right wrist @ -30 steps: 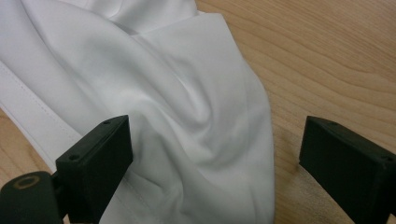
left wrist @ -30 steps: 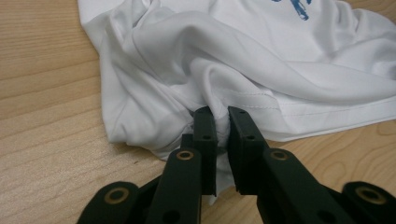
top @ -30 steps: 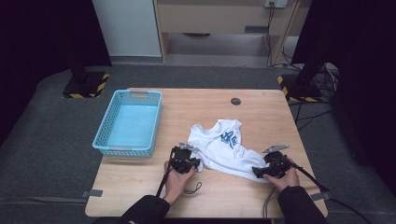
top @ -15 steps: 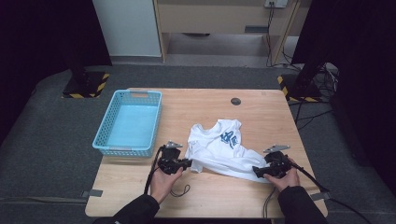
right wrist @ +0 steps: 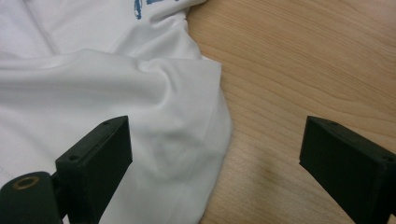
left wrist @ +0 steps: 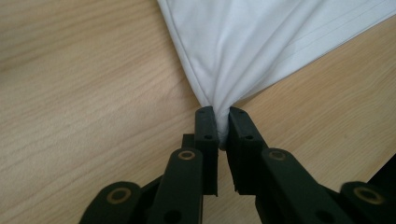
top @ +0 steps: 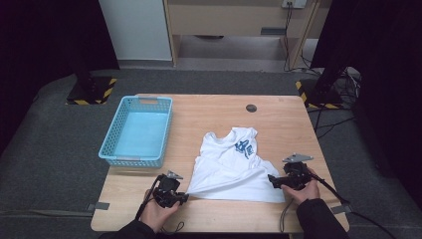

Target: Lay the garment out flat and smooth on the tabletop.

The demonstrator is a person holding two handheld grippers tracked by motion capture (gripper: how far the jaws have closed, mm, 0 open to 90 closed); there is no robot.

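Left gripper (top: 185, 198) clamped on hem corner of white shirt (top: 234, 164), now dragged outward toward near-left table (top: 209, 112) edge; hem pulled taut, wrinkles easing, spreading underway. Right gripper (top: 272, 180) jaws apart, one over the shirt's far hem corner, not gripping. Shirt soft knit, blue print (top: 244, 147), lying mid-table. Blue mesh basket (top: 135, 133) beside, empty.

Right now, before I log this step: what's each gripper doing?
Left gripper: shut on the white shirt corner.
Right gripper: open, holding nothing.

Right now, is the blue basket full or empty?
Empty. The high view shows the blue basket's bare bottom; the white shirt lies outside it on the wooden table.
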